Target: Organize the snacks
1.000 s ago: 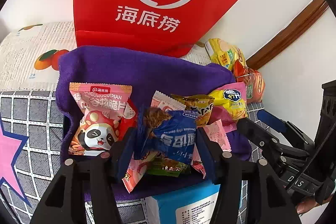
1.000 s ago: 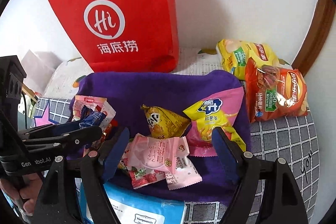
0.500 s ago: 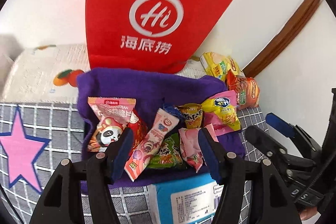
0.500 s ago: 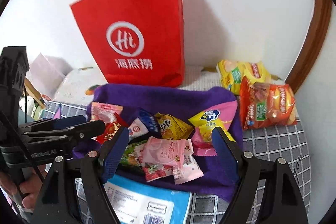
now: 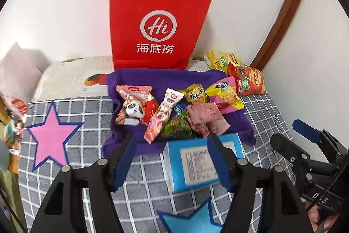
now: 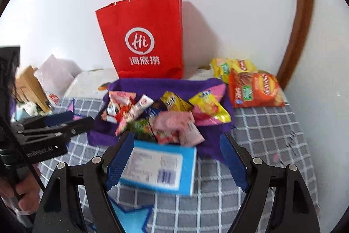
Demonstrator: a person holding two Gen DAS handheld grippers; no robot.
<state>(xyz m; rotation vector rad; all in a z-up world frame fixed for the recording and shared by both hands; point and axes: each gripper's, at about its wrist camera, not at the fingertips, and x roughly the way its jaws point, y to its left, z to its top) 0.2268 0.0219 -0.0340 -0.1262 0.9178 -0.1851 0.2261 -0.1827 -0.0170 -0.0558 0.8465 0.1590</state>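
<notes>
Checked bedding carries a purple cloth [image 5: 235, 123] of snacks [image 5: 174, 110]; both grippers' jaws gape empty, left just widened.

Home bedroom, looks like. Grid-pattern bedsheet [image 5: 72, 106] with star prints under the hand-held gripper [image 5: 172, 158], white wall [image 5: 54, 14] and brown wooden door trim [image 5: 283, 14] ahead. Cluttered cardboard box [image 6: 30, 84] off left.

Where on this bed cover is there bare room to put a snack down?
Free: the checked cover between the pink star and the purple cloth, and the patch right of the cloth, below the orange chip bag. Crowded: the cloth itself, and in front of it where the blue box lies.
</notes>
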